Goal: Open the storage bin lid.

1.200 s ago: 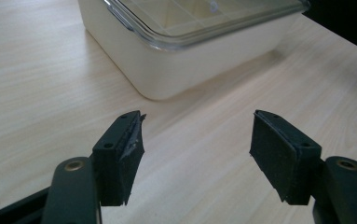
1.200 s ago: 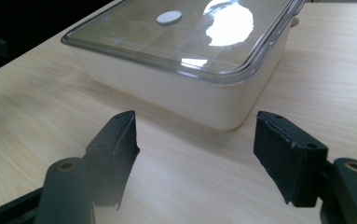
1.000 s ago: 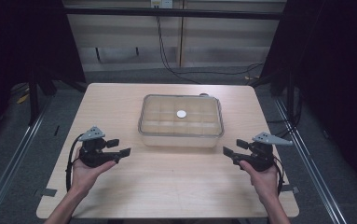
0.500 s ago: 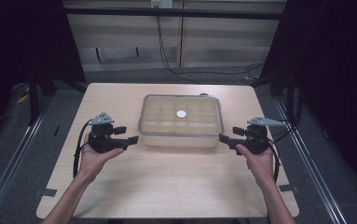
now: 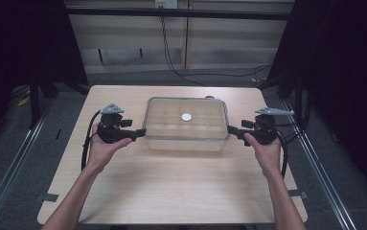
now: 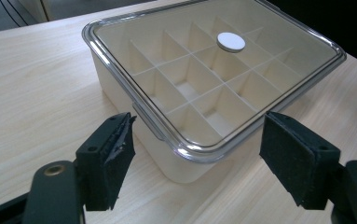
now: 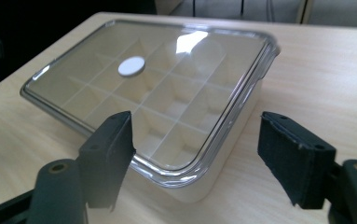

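Pale wood-grain counter (image 5: 171,187), set on a grey floor between dark curtains, with black cables trailing along the far wall.

Item one: cream storage box (image 5: 186,139), rectangular, standing at the middle of the counter toward its far edge. Inner dividers split it into rows of small compartments; what lies in them, if anything, is hard to make out through the glare. A clear lid (image 6: 213,60) with a rounded rim sits on top, and a white round disc (image 5: 186,116) lies at the lid's centre.

Item two: left gripper (image 5: 138,133), held in a hand at the box's left end. Its jaws have just been opening and now stand wide, straddling a near corner of the box without pressing on it.

Item three: right gripper (image 5: 234,132), held in a hand at the box's right end. Its jaws stand wide likewise, one to each side of a box corner, pads clear of the walls.

Both forearms are cut off by the lower frame edge. Whether the jaw tips graze the box ends cannot be told from above.
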Action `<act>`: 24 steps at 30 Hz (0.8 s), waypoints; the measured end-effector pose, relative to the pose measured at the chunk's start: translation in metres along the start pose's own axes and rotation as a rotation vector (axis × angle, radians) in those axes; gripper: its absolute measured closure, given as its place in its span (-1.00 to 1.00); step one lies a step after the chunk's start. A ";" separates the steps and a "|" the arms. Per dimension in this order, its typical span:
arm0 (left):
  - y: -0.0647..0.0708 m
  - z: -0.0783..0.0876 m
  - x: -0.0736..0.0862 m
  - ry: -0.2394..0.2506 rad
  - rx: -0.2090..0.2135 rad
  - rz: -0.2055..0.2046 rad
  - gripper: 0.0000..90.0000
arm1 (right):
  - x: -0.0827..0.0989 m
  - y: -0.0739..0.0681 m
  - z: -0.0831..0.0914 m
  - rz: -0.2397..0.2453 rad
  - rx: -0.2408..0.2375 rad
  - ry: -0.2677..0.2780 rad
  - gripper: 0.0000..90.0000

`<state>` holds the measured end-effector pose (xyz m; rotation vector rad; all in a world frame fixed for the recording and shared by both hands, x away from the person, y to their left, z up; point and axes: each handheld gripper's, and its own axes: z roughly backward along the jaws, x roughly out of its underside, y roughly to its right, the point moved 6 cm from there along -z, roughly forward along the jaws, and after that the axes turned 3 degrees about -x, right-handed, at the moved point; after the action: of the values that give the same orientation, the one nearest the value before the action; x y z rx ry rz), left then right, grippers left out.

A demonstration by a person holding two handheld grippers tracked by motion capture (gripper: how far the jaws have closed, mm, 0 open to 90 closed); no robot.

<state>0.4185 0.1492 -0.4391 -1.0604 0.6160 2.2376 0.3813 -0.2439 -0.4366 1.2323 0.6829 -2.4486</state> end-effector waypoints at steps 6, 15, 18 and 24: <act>-0.008 -0.012 -0.004 -0.004 -0.013 0.010 -0.42 | 0.002 0.008 -0.020 -0.007 -0.016 -0.051 -0.46; -0.018 -0.034 0.000 -0.083 -0.008 0.040 -0.50 | -0.004 0.009 -0.041 -0.009 -0.018 -0.117 -0.55; -0.019 -0.038 -0.002 -0.089 0.003 0.052 -0.52 | -0.006 0.010 -0.043 -0.009 -0.014 -0.119 -0.55; -0.017 -0.049 -0.006 -0.121 0.021 0.059 -0.54 | -0.009 0.011 -0.052 -0.011 -0.019 -0.155 -0.61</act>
<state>0.4594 0.1294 -0.4657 -0.9003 0.6245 2.3214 0.4261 -0.2247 -0.4588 1.0209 0.6687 -2.5085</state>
